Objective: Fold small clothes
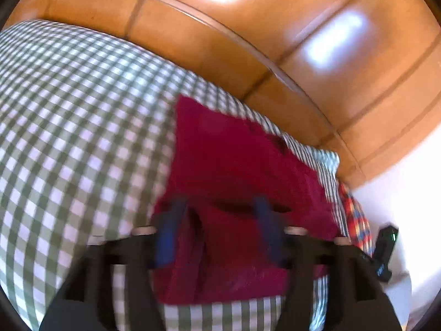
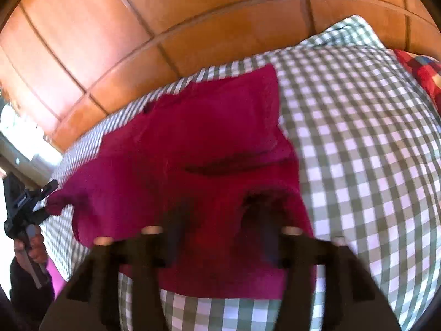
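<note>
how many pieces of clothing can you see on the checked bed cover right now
2. A dark red garment lies spread near the bed's edge, and a red plaid piece shows at the cover's far side; more may be hidden.

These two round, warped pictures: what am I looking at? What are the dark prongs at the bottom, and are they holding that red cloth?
No robot here. A person holds a pair of tongs in each hand, each carrying a wide-angle camera that looks along its prongs, hence the round warp.

One picture comes from the left tongs, the other from the right tongs, which also shows the left ones off to the side in a hand.

A dark red garment lies on a green-and-white checked cloth, above a terracotta tiled floor. Both tongs stand open over the garment; nothing appears gripped.
</note>
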The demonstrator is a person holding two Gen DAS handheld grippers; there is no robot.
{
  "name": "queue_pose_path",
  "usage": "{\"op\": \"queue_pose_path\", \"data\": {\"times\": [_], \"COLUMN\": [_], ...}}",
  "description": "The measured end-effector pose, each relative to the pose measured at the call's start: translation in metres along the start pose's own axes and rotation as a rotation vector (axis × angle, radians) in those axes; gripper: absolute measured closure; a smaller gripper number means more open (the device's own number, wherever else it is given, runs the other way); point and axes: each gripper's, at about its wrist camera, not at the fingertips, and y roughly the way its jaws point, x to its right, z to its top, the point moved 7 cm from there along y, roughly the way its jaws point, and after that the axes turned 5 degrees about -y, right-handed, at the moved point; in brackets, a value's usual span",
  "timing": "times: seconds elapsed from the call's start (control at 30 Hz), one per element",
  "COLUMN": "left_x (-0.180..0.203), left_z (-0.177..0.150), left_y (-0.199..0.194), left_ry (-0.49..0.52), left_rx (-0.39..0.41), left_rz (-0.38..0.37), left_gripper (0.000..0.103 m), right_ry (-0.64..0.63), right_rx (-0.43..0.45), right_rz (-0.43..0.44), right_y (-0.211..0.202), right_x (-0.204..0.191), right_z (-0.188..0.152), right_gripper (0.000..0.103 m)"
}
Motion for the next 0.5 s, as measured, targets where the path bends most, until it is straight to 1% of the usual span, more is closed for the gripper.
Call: {"op": "queue_pose_path", "data": {"times": [0.03, 0.1, 0.17, 0.23, 0.33, 0.37, 0.4, 0.43, 0.47, 0.5], "left_x": [-0.008, -0.023, -0.043, -0.053, -0.052, -0.049, -0.047, -0.042, -0.039, -0.039], "left_z": [0.004, 0.002, -0.011, -0.032, -0.06, -0.067, -0.071, -0.075, -0.078, -0.079], "left_y": [-0.005, -0.008, -0.008, -0.004, 0.003, 0.007, 0.009, 0.014, 0.018, 0.023], "left_ry": [-0.015, -0.029, -0.027, 0.016, 0.042, 0.044, 0.049, 0.063, 0.081, 0.111], "left_rx": [0.029, 0.03, 0.005, -0.037, -0.089, -0.111, -0.121, -0.135, -0.141, -0.149], "left_rz": [-0.008, -0.001, 0.027, 0.028, -0.019, -0.038, -0.047, -0.057, -0.047, 0.0], "left_gripper": [0.034, 0.034, 0.034, 0.034, 0.034, 0.034, 0.034, 0.036, 0.051, 0.058], "right_ry": [-0.006, -0.008, 0.004, 0.004, 0.025, 0.021, 0.017, 0.016, 0.014, 0.002], "right_rx": [0.015, 0.031, 0.023, 0.0, -0.046, -0.048, -0.046, -0.046, -0.046, -0.046], "right_rz": [0.008, 0.006, -0.021, -0.059, -0.072, -0.079, -0.085, -0.087, -0.098, -0.107], "right_y": [-0.007, -0.019, -0.025, -0.025, -0.012, -0.009, -0.004, 0.001, 0.006, 0.008], "right_x": [0.002, 0.012, 0.023, 0.031, 0.039, 0.038, 0.037, 0.036, 0.035, 0.032], "right_z": [0.0, -0.008, -0.026, -0.042, -0.066, -0.069, -0.068, -0.069, -0.068, -0.067], "right_gripper": [0.042, 0.031, 0.03, 0.03, 0.032, 0.038, 0.049, 0.055, 0.062, 0.075]}}
